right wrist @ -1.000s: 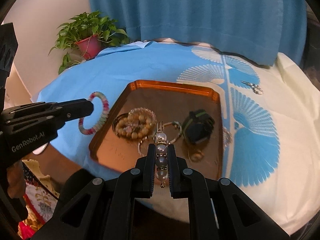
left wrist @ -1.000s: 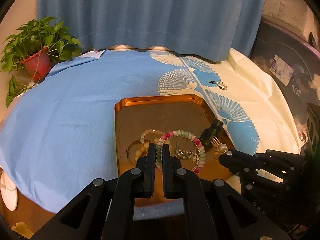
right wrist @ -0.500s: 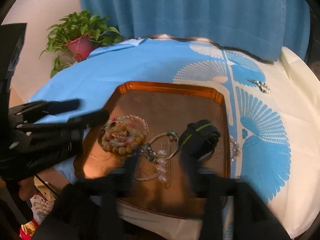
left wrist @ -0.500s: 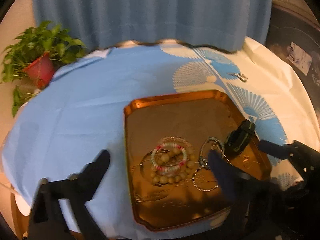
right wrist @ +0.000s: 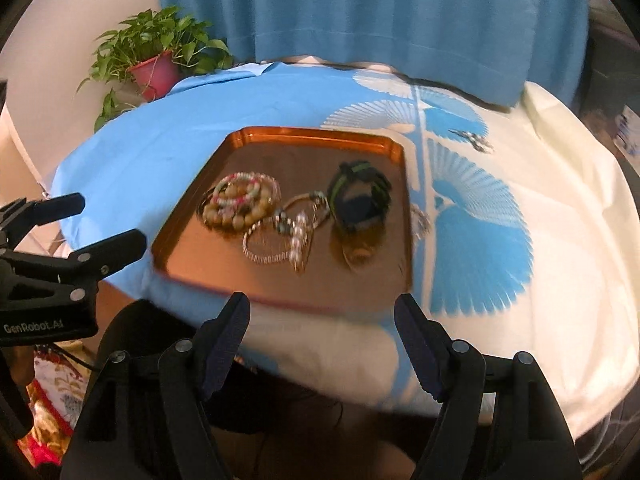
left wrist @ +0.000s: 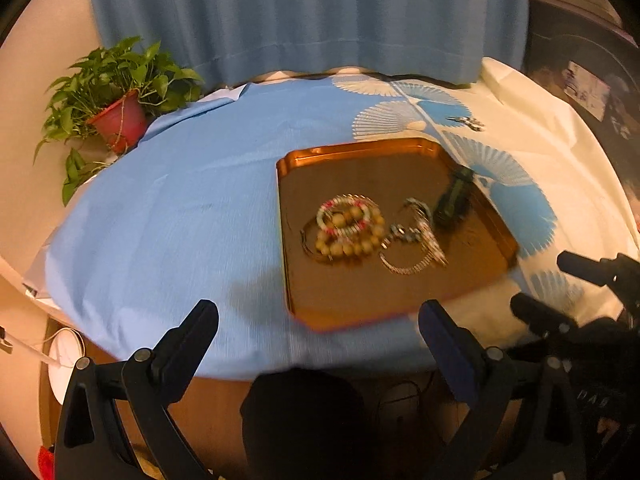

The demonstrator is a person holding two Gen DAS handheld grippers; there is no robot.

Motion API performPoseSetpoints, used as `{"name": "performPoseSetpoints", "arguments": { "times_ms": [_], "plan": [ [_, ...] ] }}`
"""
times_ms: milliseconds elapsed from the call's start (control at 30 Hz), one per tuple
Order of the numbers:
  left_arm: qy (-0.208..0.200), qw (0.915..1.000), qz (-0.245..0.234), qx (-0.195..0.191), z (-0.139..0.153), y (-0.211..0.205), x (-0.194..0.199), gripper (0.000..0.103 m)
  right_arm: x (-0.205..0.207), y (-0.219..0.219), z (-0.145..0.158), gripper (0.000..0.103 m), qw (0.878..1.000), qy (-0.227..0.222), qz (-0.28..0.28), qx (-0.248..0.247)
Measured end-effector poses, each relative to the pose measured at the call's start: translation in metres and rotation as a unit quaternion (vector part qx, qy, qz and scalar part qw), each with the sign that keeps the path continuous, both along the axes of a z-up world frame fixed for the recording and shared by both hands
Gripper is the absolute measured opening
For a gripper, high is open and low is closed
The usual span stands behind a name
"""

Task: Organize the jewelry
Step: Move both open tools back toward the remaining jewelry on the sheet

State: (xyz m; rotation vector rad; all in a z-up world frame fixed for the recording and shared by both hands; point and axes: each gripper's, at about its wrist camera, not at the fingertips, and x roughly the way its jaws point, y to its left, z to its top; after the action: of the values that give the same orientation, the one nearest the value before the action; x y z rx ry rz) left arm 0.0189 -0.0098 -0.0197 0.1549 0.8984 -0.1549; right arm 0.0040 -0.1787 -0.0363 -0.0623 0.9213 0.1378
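On the tabletop draped in blue and cream fan-print cloth (right wrist: 520,240), the shallow copper-coloured metal tray (right wrist: 312,136) collects the jewelry so that pieces stay together. It holds a tan wooden-bead bracelet (right wrist: 236,216) with a pink-and-green beaded bangle (left wrist: 348,212) lying over it, a pearl strand (right wrist: 298,236), thin silver chains and a black-and-green strap (right wrist: 360,196). The left claw (left wrist: 320,320) stands wide and empty beyond the tray's near edge. The right claw (right wrist: 322,312), jaws just opening, is likewise empty. One small silver piece (right wrist: 472,138) lies apart on the cloth, probably next for collection.
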Motion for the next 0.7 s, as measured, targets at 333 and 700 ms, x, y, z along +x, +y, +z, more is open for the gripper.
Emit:
{"name": "performPoseSetpoints", "arguments": {
  "times_ms": [333, 700],
  "plan": [
    [-0.042, 0.9984, -0.02, -0.034, 0.052, -0.009, -0.078, 0.099, -0.09, -0.01, 0.06, 0.075, 0.997, -0.071, -0.018, 0.008],
    [-0.079, 0.9962, -0.024, -0.028, 0.076, -0.01, -0.138, 0.099, -0.164, -0.003, 0.087, 0.075, 0.993, -0.114, -0.01, 0.018]
  ]
}}
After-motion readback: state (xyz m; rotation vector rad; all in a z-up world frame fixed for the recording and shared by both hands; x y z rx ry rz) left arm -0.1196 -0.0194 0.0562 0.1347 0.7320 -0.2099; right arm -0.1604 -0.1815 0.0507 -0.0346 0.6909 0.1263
